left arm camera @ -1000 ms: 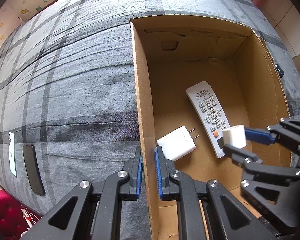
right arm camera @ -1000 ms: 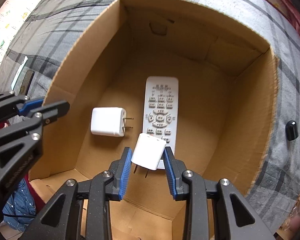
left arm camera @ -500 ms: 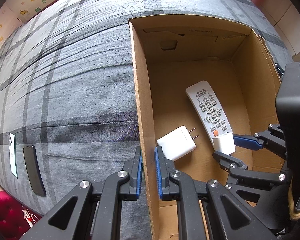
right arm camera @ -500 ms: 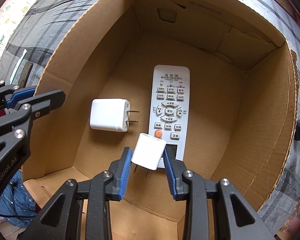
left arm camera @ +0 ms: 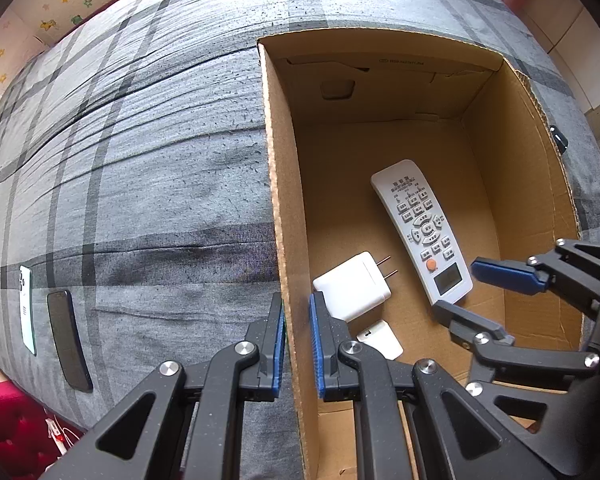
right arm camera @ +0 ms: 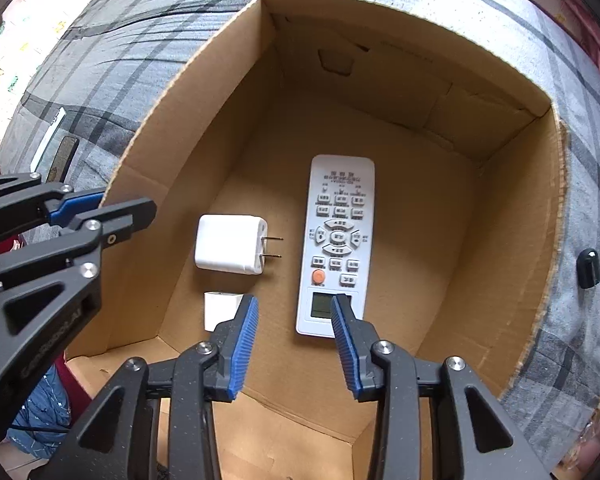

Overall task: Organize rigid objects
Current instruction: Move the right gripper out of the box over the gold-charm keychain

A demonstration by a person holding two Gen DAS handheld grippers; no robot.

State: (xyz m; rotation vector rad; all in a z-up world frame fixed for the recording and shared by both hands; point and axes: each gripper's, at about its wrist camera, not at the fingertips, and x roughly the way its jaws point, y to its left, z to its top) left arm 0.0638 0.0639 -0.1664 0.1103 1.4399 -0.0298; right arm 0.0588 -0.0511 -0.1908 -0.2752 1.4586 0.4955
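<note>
Drop step looks done: right gripper (right arm camera: 294, 338) spread wide, empty, low centre of frame above cardboard box (right arm camera: 512, 216). Small white adapter (right arm camera: 220, 310) on box floor, lower left, just below larger white charger (right arm camera: 230, 244); remote (right arm camera: 336, 240) alongside. Left gripper (left arm camera: 296, 344) clamps box's left wall, steadying it. Next probably: lift right gripper clear, fetch black phone (left arm camera: 68, 340) or white phone (left arm camera: 26, 312) from bed (left arm camera: 140, 160), far left.

Legible markings:
- Left gripper (right arm camera: 112, 216), arm side: embossed lettering, partly readable as "GenRobot.AI".
- Remote control (right arm camera: 337, 240): printed characters on header and beside buttons, too small to read.
- Cardboard box (left arm camera: 400, 62), inner far wall: one printed line, illegible.
</note>
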